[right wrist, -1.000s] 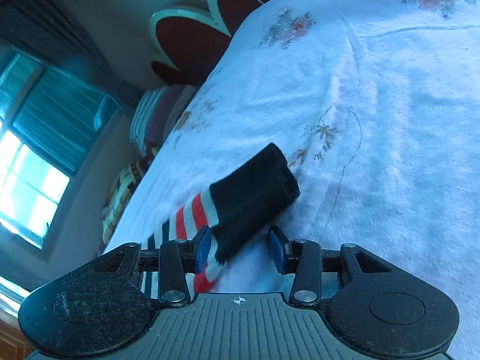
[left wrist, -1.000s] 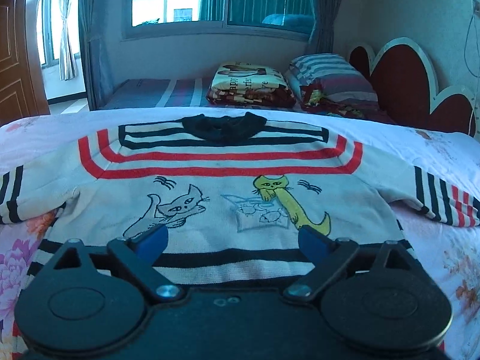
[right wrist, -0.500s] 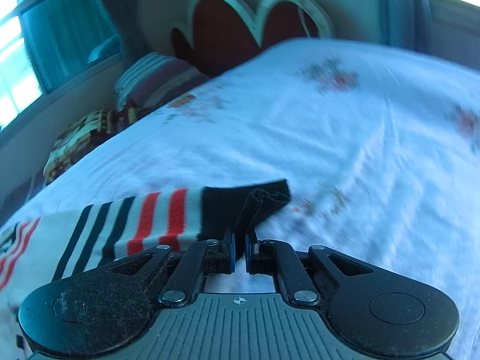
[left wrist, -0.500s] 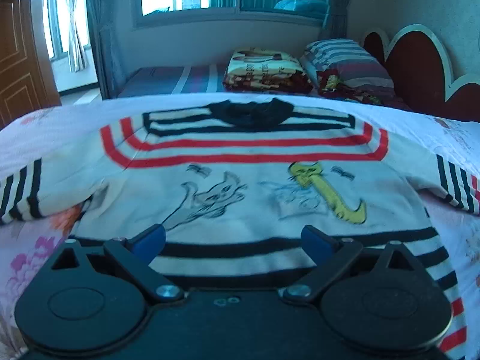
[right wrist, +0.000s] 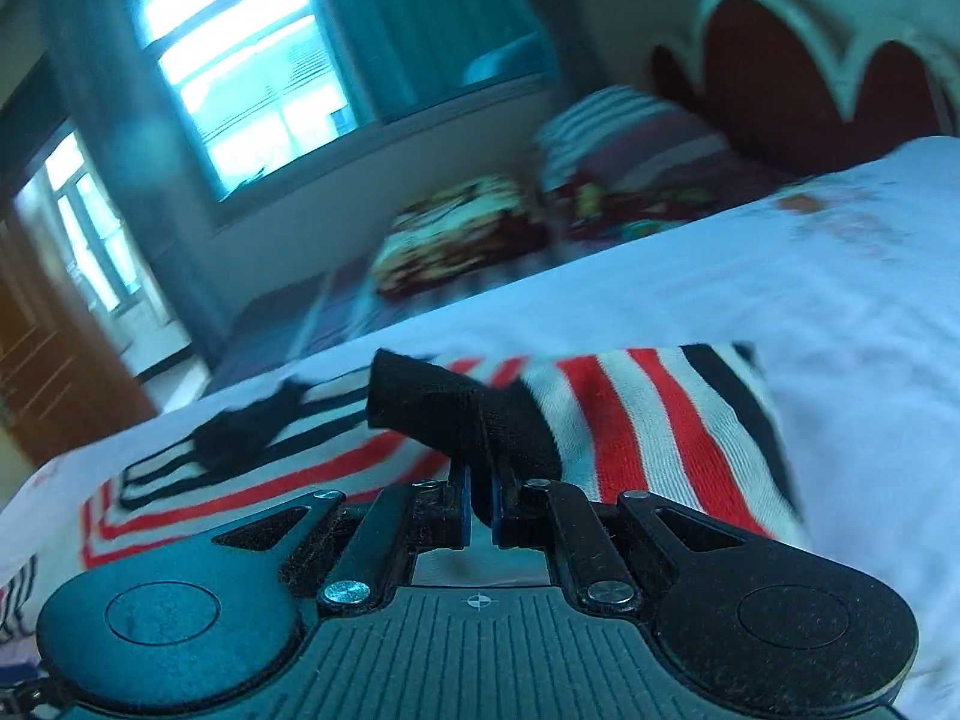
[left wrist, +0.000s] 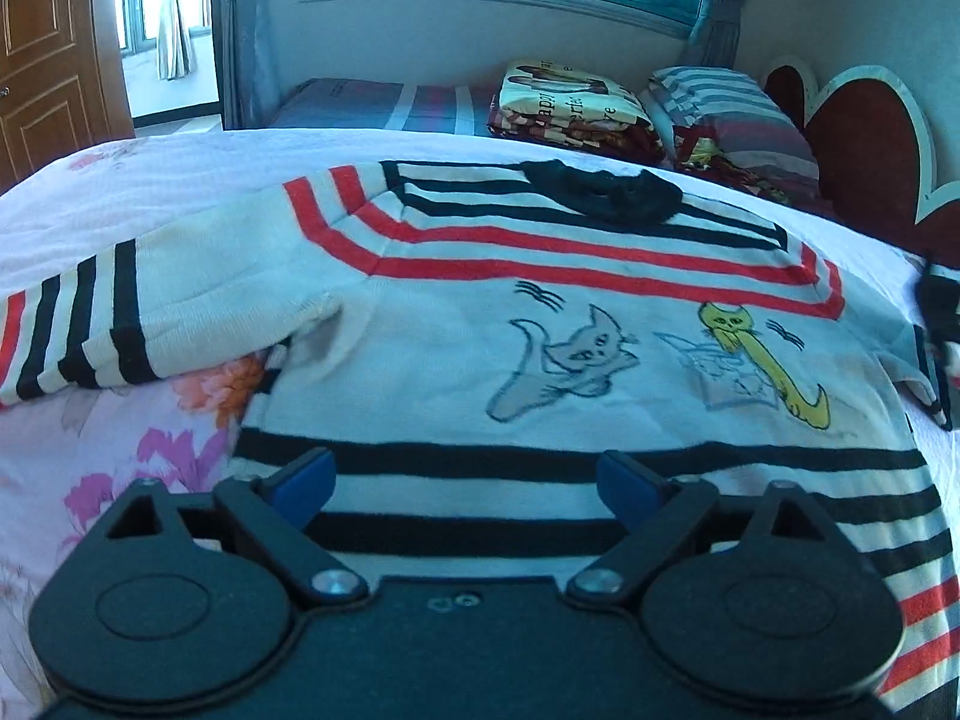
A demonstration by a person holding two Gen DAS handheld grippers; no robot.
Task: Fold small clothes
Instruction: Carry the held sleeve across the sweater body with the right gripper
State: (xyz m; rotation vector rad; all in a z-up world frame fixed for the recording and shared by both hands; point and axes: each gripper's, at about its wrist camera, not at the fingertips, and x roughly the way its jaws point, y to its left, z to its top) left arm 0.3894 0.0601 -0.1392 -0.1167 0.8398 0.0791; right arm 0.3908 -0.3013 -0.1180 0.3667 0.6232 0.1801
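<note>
A white knit sweater (left wrist: 540, 324) with red and black stripes, two cartoon cats and a black collar (left wrist: 600, 192) lies flat on the bed. My left gripper (left wrist: 468, 480) hovers over the striped hem near its left corner. Its jaws are wide and closing, with hem fabric beneath them but untouched by the pads. The left sleeve (left wrist: 120, 324) lies stretched out to the left. My right gripper (right wrist: 480, 504) is shut on the black cuff (right wrist: 438, 408) of the right sleeve (right wrist: 648, 420), holding it raised over the sweater's shoulder.
The floral bed sheet (left wrist: 120, 456) spreads around the sweater. Beyond it lie a folded blanket (left wrist: 576, 108) and a striped pillow (left wrist: 732, 114), next to a red scalloped headboard (left wrist: 864, 138). A wooden door (left wrist: 48, 60) stands at far left.
My right gripper shut on the black cuff, rolled level and carried the sleeve up and left over the sweater. My left gripper slid left along the hem.
</note>
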